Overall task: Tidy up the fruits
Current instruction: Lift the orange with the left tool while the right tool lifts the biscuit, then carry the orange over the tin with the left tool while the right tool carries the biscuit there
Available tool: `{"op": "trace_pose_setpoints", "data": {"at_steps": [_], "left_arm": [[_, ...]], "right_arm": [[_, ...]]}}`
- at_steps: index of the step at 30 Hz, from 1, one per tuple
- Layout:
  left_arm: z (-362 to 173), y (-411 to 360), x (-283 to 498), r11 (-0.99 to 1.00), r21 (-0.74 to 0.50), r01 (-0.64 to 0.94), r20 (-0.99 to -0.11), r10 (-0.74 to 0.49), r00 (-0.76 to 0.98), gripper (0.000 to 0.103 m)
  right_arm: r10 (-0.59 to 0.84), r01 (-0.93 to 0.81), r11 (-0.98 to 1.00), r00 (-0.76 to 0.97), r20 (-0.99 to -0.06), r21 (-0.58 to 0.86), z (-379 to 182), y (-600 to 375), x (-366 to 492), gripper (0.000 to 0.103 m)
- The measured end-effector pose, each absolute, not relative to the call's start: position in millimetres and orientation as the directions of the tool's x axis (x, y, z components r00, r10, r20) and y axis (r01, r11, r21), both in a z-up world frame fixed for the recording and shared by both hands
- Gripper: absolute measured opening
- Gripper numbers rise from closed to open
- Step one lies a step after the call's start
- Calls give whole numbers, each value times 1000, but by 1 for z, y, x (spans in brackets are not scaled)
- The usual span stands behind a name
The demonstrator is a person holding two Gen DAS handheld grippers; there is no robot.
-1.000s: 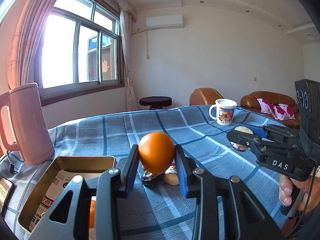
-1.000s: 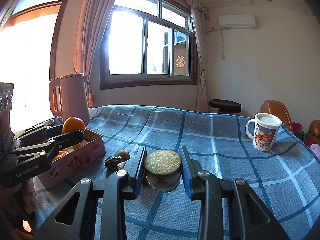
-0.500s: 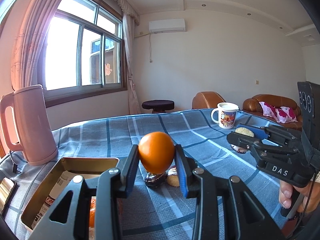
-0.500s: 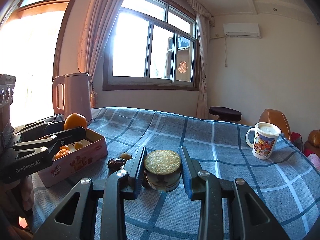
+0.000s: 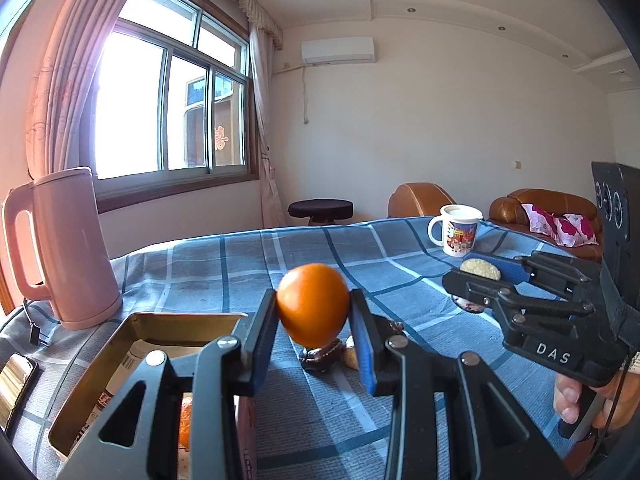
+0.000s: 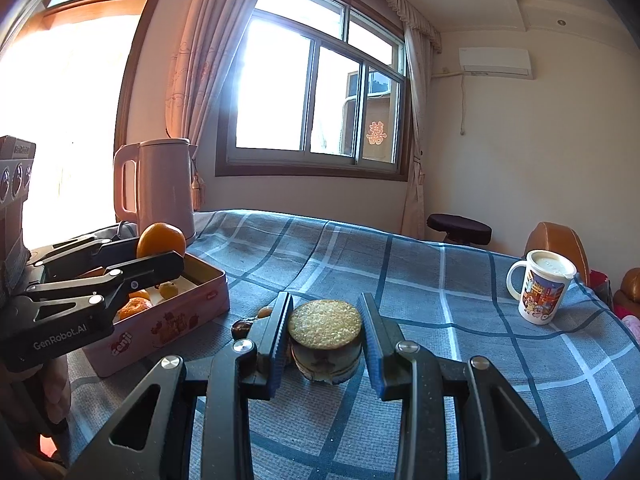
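The left claw [image 5: 314,326] pinches an orange [image 5: 313,309] held above the desk [image 5: 248,264], just right of the open tin [image 5: 132,344], its likely destination. The right claw [image 6: 325,340] grips a round biscuit [image 6: 325,323], farther away.

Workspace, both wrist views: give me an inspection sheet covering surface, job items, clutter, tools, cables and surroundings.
Surface: table under a blue plaid cloth.
Job's things: orange held in the air beside the open pink tin; small oranges lie inside the tin.
Clutter: round sandwich biscuit, dark snack on the cloth, pink kettle, printed mug, phone at the table edge.
Tools: left tool shut on the orange; right tool shut on the biscuit.
Cables: black cord by the kettle base.
Surroundings: window, curtains, air conditioner, stool, brown sofa.
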State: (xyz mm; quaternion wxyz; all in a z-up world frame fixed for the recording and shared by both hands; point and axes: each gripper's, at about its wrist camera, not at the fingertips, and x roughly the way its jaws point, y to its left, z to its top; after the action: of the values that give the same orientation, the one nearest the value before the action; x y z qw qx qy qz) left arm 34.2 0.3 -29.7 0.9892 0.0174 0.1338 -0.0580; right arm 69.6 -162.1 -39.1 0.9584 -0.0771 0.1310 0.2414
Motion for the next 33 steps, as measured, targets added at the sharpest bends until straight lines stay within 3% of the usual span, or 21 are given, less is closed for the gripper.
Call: {"op": "trace_pose_setpoints", "data": {"at_steps": [33], "left_arm": [[-30, 54, 26, 1000, -25, 11, -283, -17, 959, 37]], "right_arm": [[554, -615, 777, 769, -320, -134, -25, -82, 67, 35]]}}
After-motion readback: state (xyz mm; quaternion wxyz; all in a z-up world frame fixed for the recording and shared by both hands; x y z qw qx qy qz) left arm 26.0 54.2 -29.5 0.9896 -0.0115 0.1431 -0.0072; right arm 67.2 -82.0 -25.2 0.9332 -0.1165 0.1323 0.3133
